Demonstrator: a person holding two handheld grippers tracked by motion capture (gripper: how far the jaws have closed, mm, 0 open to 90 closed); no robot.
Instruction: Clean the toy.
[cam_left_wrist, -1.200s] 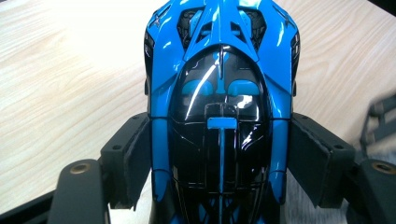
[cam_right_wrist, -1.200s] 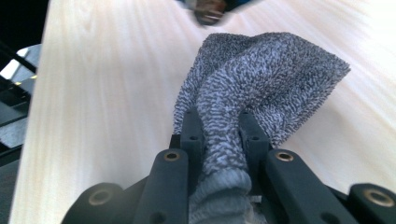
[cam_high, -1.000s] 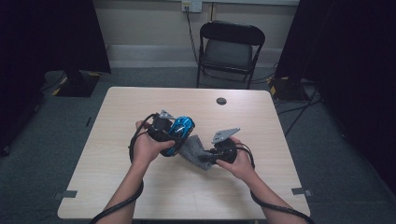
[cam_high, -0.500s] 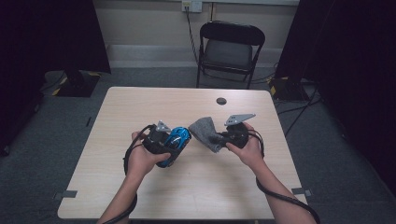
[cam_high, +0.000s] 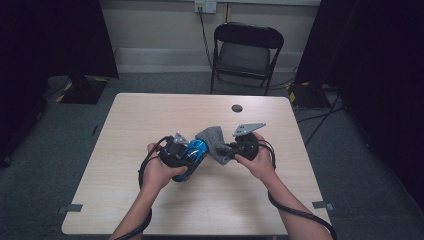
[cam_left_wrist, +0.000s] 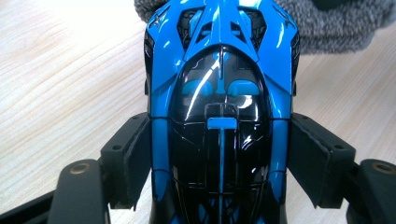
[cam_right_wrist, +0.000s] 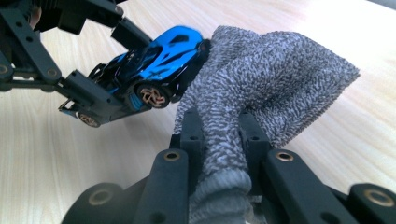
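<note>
A glossy blue and black toy car (cam_left_wrist: 219, 93) sits between the black jaws of my left gripper (cam_left_wrist: 219, 158), which is shut on its sides. In the high view the car (cam_high: 192, 151) is held just above the middle of the wooden table (cam_high: 150, 115). My right gripper (cam_right_wrist: 222, 135) is shut on one end of a grey knitted cloth (cam_right_wrist: 271, 79). The cloth's free end rests against one end of the car (cam_right_wrist: 159, 60). From above, the cloth (cam_high: 212, 140) bridges the left gripper (cam_high: 187, 155) and the right gripper (cam_high: 231, 150).
A small black round object (cam_high: 237, 108) lies near the table's far edge. A black folding chair (cam_high: 247, 50) stands behind the table. Cables trail from both grippers toward the near edge. Dark curtains flank the room.
The left gripper with the car has come nearer the front edge. The right gripper has lifted the cloth from below the car up to the car's right side.
</note>
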